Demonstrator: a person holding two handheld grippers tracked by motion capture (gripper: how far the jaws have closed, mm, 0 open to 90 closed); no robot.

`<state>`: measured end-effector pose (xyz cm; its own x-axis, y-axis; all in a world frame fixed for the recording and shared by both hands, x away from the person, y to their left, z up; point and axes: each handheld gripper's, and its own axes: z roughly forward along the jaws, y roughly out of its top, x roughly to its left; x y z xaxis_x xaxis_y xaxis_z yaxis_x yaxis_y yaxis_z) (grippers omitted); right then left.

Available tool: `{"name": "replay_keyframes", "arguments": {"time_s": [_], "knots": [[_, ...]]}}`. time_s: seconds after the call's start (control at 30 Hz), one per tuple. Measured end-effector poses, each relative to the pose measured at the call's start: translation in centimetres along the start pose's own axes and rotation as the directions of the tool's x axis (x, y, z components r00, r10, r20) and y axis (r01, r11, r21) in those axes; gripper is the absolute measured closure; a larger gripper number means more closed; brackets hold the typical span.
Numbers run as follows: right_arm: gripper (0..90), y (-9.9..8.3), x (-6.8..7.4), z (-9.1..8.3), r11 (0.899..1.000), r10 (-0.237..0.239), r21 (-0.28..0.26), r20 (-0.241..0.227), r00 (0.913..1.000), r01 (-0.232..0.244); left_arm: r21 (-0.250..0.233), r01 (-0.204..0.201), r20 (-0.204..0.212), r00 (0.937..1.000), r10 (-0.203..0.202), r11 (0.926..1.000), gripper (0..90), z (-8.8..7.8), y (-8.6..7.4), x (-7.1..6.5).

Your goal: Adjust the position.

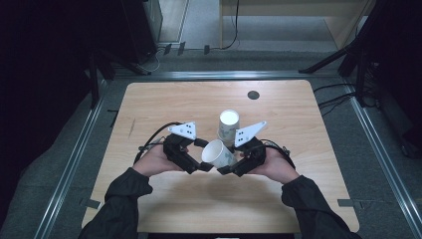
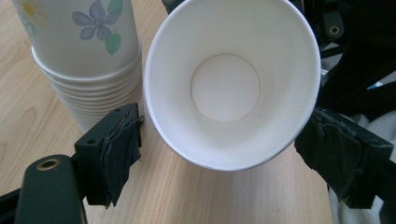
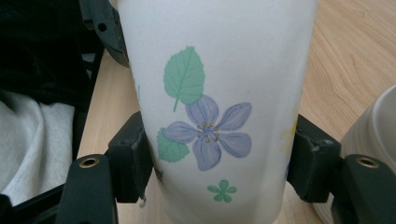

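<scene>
A white paper cup (image 1: 217, 153) printed with flowers lies on its side between my two grippers, above the wooden table (image 1: 174, 104). My right gripper (image 1: 230, 164) is shut on its body; in the right gripper view both pads (image 3: 135, 158) press the cup (image 3: 215, 93), right gripper (image 3: 217, 163). My left gripper (image 1: 203, 167) faces the cup's open mouth (image 2: 224, 84). The left gripper (image 2: 229, 158) is open, its pads (image 2: 121, 149) standing just clear of the rim. A stack of matching cups (image 1: 229, 127) stands right behind, stack (image 2: 88, 70).
A dark round grommet (image 1: 253, 94) sits in the table's far part. Metal floor rails run along both sides of the table, and cables lie on the floor to the right. The person's dark sleeves come in from the bottom edge.
</scene>
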<state>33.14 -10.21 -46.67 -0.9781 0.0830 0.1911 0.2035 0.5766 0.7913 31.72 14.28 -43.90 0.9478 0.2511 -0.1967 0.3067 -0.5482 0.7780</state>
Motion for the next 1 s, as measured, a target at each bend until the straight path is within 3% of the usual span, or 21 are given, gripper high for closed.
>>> {"name": "replay_keyframes", "arguments": {"time_s": [0.33,1.0], "knots": [[33.6,-0.02,-0.07,-0.07,1.000,0.004,-0.025,-0.021,0.9998,-0.005,-0.105,0.027,0.009,0.9996,-0.026,0.9941,15.8,0.57,0.02,-0.11],[31.4,-0.02,-0.18,0.10,1.000,0.018,-0.014,-0.021,0.9996,-0.018,-0.081,0.027,0.019,0.9995,-0.026,0.9963,28.3,0.55,0.11,-0.07]]}}
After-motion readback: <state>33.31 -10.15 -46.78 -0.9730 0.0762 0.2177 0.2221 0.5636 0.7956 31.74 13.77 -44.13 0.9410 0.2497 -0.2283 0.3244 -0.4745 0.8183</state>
